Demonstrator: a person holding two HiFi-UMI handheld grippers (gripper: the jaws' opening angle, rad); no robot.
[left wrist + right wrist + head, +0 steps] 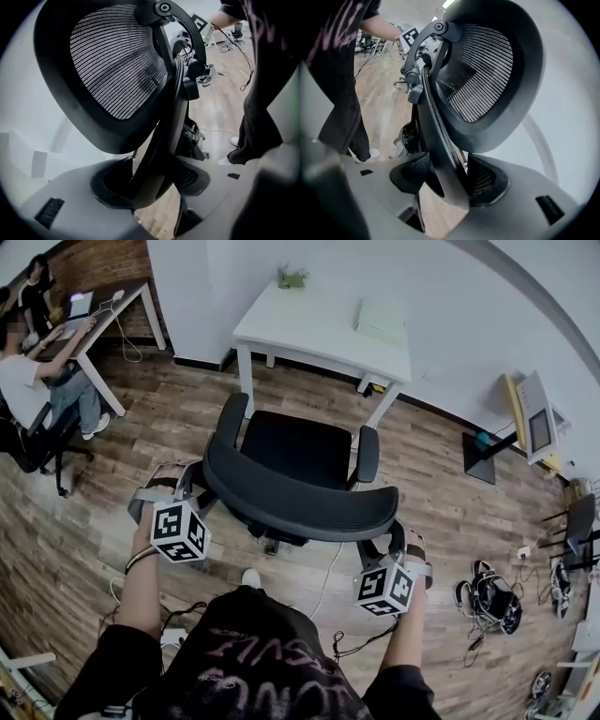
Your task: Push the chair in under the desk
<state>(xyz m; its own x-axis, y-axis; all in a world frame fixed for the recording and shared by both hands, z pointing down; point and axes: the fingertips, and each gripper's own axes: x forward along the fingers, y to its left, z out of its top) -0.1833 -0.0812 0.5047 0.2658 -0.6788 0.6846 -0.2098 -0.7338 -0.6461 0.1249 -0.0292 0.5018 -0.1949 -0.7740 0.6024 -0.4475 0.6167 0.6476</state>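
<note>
Looking down from my head, the chair (295, 451) stands just in front of the white desk (319, 329), not pushed under it. The chair's back hides the tips of my left claw (187, 482) and right claw (398, 545).

My left claw's view shows them: both jaws squeeze the back's black frame (159, 140).

My right claw's view shows the same tight grip on the other side. Only the head view shows the desk.

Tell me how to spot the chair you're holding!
Find the white desk by the white wall. Right in front stands a black office chair with armrests. Unlike the occupied chair far left, it is empty, and the left tool and right tool clamp its backrest.
</note>
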